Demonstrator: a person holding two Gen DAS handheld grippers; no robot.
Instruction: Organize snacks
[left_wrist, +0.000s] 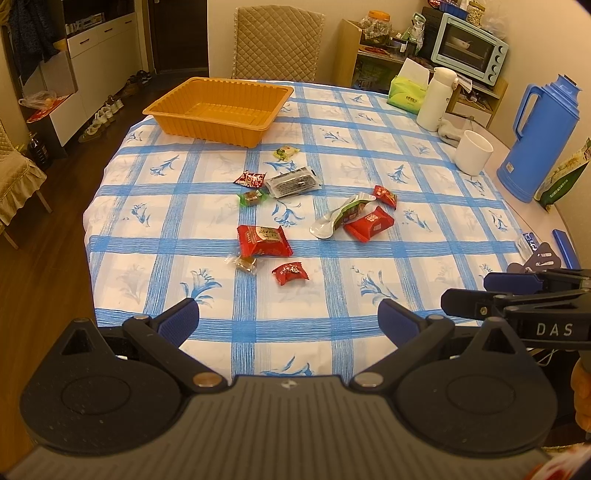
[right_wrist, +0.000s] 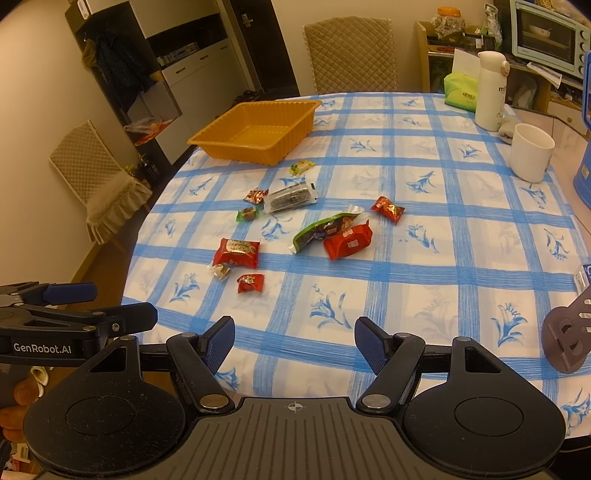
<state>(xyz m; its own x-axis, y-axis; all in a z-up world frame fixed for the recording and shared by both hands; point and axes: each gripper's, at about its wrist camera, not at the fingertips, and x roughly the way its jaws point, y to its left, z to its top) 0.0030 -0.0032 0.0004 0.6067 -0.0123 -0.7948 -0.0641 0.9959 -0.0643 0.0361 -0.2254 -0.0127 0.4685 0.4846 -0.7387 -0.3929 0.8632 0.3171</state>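
- Step in hand: the start, I judge. The left gripper (left_wrist: 288, 321) and right gripper (right_wrist: 294, 345) hover at the counter's near edge, jaws spread and holding nothing.
- About 10 wrapped snacks lie scattered mid-counter; the ribbed orange plastic tray (left_wrist: 221, 96) sits bare at 11 o'clock, well apart from them.
- Next move likely calls for pinching the nearest small red wrapped candy (right_wrist: 250, 283), a thin, crinkly target.
- Blue-checked tablecloth (left_wrist: 369, 258); white cup (left_wrist: 472, 153) at 2 o'clock; quilted beige chair (right_wrist: 349, 55) at 12.

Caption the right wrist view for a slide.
Open right gripper faces scattered snacks and an empty orange tray.
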